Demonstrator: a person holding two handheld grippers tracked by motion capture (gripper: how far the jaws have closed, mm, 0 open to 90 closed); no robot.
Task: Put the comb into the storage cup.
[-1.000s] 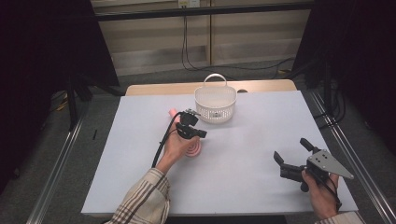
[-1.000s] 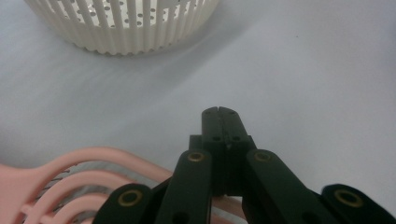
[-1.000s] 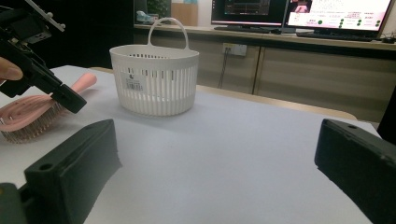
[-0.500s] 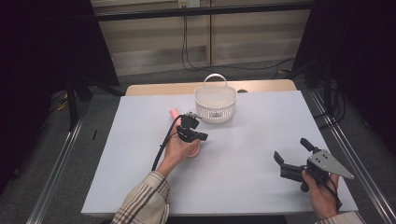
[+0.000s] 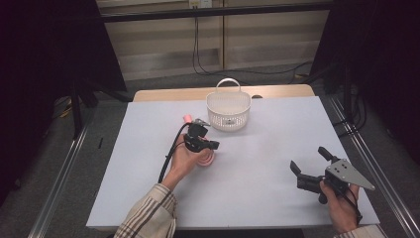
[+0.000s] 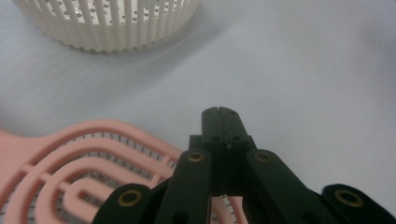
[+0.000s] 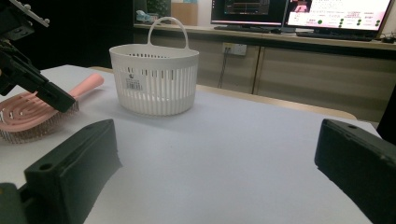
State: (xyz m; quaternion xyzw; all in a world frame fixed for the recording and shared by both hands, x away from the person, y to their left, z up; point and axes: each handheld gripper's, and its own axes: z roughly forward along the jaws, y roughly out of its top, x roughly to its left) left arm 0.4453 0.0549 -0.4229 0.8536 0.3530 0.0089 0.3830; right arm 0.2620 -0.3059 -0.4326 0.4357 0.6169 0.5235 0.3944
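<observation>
A pink hairbrush [image 5: 206,159] lies on the white table, its handle [image 5: 188,118] pointing toward the far side. My left gripper [image 5: 214,145] is shut with nothing between its jaws. It hovers low over the right edge of the brush head [image 6: 70,158], and I cannot tell whether it touches. The left gripper view shows the closed fingertips [image 6: 218,113] pressed together above the table. My right gripper [image 5: 311,161] rests near the front right corner, open wide and empty. The right gripper view looks between its jaws [image 7: 219,140] at the brush [image 7: 28,112] and the left gripper [image 7: 56,98].
A white slotted basket [image 5: 228,110] with a raised handle stands at the middle back of the table [image 5: 277,139], just beyond the brush. In the right gripper view the basket [image 7: 154,79] sits ahead, with a counter and monitors behind it.
The left hand has shifted slightly nearer and lower over the brush head, jaws still shut. The right hand has not moved.
</observation>
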